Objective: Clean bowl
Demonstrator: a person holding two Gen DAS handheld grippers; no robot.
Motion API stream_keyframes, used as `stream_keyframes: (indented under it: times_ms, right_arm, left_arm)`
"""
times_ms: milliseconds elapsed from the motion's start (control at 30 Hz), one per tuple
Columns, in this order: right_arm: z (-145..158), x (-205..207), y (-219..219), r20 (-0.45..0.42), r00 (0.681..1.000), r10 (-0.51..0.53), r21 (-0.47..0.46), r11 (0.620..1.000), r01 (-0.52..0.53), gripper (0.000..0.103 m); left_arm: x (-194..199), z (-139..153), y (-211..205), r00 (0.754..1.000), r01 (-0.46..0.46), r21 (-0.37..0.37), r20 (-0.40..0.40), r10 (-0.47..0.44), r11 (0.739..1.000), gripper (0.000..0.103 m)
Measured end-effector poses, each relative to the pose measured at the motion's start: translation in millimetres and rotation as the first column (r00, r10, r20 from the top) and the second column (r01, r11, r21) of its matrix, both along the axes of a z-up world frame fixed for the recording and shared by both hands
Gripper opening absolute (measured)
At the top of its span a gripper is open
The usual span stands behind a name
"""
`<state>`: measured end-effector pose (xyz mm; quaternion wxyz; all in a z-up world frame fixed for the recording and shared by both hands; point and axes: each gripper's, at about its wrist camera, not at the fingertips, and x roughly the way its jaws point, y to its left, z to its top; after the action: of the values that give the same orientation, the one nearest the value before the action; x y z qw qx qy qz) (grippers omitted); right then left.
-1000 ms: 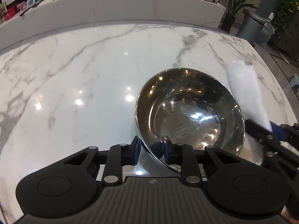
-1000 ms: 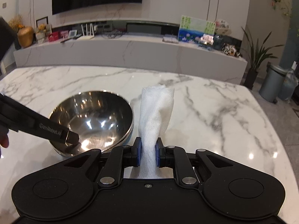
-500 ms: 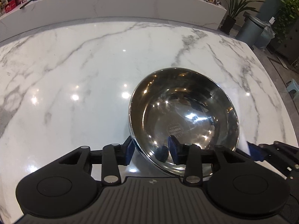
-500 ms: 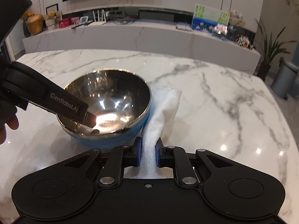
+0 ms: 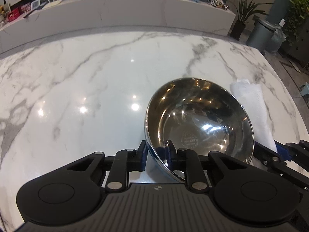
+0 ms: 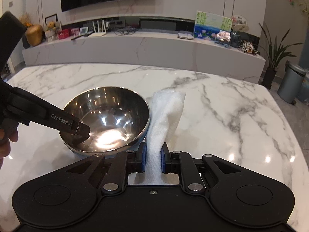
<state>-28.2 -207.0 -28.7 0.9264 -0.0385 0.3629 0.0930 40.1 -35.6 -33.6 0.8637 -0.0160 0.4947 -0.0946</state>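
A shiny steel bowl (image 5: 199, 127) sits tilted on the white marble table (image 5: 87, 89). My left gripper (image 5: 156, 152) is shut on the bowl's near rim, one finger inside, one outside. The bowl also shows in the right wrist view (image 6: 106, 118), with the left gripper (image 6: 81, 130) clamped on its left rim. My right gripper (image 6: 153, 157) is shut on a folded white cloth (image 6: 164, 119), which stands upright against the bowl's right outer side. The cloth shows in the left wrist view (image 5: 253, 112) behind the bowl's right edge, beside the right gripper (image 5: 283, 152).
A long marble bench (image 6: 135, 48) with boxes, pictures and ornaments runs behind the table. A grey bin (image 6: 291, 83) and potted plant (image 6: 274, 58) stand at the far right, past the table's right edge (image 6: 285, 116).
The cloth rose from beside and under the bowl to stand upright along its right side. The bowl stayed clamped in the left gripper and shifted slightly with it.
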Motion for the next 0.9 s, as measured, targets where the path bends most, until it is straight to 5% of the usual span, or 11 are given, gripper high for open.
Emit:
stream_keyframes:
  times_ms: [133, 333, 600, 900]
  right_arm:
    - [-2.5, 0.1, 1.7, -0.009, 1.0, 0.012, -0.001, 1.0, -0.012, 0.013]
    - [-12.3, 0.3, 10.1, -0.046, 0.998, 0.043, -0.034, 0.998, -0.044, 0.013]
    - [-25.3, 2.7, 17.4, -0.105, 0.992, 0.072, -0.052, 0.996, -0.078, 0.013]
    - [-10.9, 2.7, 7.8, -0.059, 0.996, 0.06, -0.051, 0.997, -0.063, 0.013]
  left_arm:
    - [0.4, -2.1, -0.2, 1.0, -0.005, 0.002, -0.02, 0.006, 1.0, 0.018]
    - [0.2, -4.6, 0.5, 0.998, -0.012, -0.017, -0.054, 0.011, 1.0, 0.035]
    - [-1.3, -7.2, -2.1, 0.997, 0.001, -0.027, -0.072, -0.003, 1.0, 0.035]
    - [-1.4, -4.6, -1.3, 0.999, 0.019, -0.001, -0.028, -0.019, 1.0, 0.024]
